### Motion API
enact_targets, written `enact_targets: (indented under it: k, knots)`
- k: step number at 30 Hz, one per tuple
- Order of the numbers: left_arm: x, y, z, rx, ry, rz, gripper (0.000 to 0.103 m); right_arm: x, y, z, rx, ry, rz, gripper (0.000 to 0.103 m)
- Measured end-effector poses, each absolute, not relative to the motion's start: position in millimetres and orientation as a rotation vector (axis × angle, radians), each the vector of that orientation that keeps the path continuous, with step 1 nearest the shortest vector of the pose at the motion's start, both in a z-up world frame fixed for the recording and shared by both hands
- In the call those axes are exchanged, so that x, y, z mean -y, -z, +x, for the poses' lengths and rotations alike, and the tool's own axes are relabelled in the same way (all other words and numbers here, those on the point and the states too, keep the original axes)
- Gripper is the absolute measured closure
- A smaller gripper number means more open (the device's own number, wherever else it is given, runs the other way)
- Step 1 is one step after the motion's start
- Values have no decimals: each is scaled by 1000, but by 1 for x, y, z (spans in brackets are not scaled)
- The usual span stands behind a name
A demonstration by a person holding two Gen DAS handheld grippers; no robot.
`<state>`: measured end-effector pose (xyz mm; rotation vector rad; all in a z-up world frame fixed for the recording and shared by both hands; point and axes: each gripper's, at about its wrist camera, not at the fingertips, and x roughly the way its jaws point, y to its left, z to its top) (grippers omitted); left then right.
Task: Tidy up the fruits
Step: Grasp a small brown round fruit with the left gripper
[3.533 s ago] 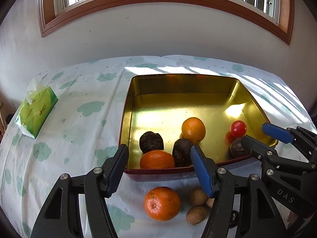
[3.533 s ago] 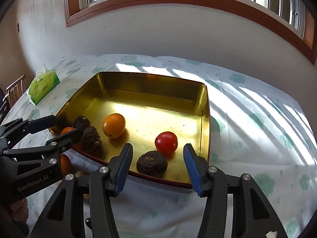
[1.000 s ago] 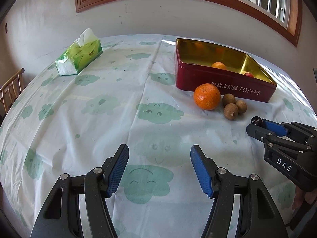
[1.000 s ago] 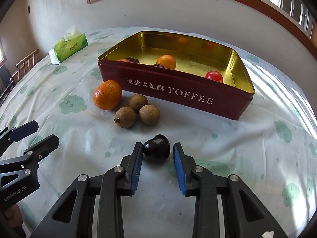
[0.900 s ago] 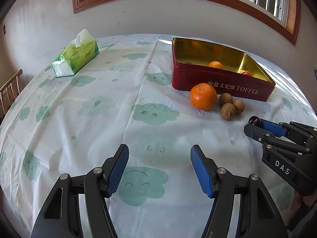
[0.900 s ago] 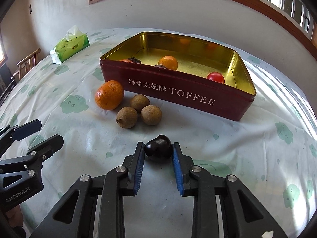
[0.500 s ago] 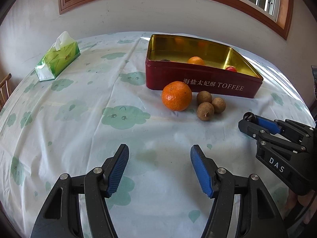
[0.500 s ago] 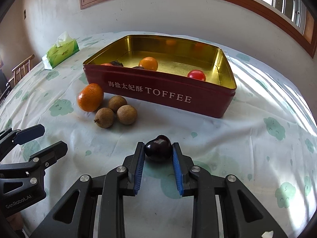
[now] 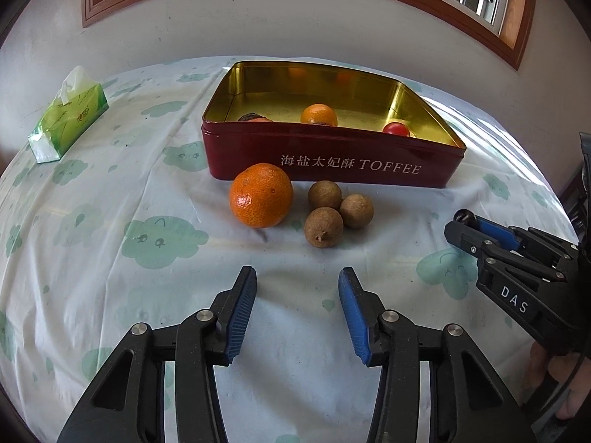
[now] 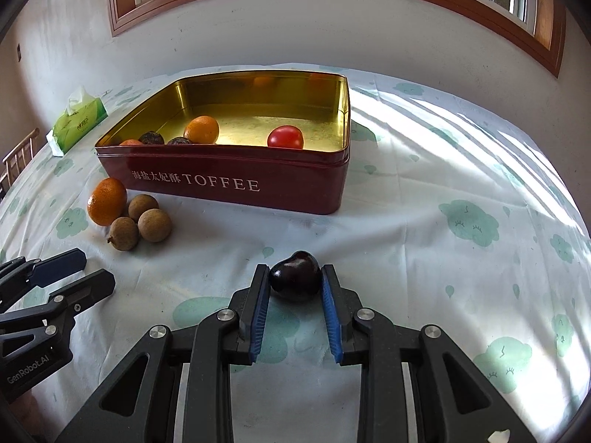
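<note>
Fruit: my right gripper [image 10: 294,283] pinched the dark cherry [image 10: 294,276], so I could carry it.
Tin [image 10: 236,181]: ahead, waiting.
Left gripper [image 9: 298,288]: closing, nothing inside.
Orange [image 9: 261,195]: just ahead.

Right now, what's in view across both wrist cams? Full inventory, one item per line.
toffee tin: 1, red outside, gold inside, open, centre of the table.
oranges in tin: 2, orange; one in full view, one just peeking over the near wall.
tomato: 1, red, in the tin's right part.
wrinkled dark fruits: 2 showing, at the tin's near wall; more may be hidden.
loose orange: 1, orange, on the cloth in front of the tin.
longans: 3, brown, clustered beside the loose orange.
dark cherry: 1, near black, between the right jaws.
tissue pack: 1, green, far left.
tablecloth: white, green clouds.
left gripper: jaws closing, nothing between them.
right gripper: shut on the cherry.
</note>
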<state>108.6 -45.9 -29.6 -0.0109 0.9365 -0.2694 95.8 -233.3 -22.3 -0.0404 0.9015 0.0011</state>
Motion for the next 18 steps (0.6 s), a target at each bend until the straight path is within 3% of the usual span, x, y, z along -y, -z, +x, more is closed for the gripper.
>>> enact_targets:
  k: [18]
  knots:
    - [72,28,134,-935,266,32,71,236,22,95,-901,-17,-9,76]
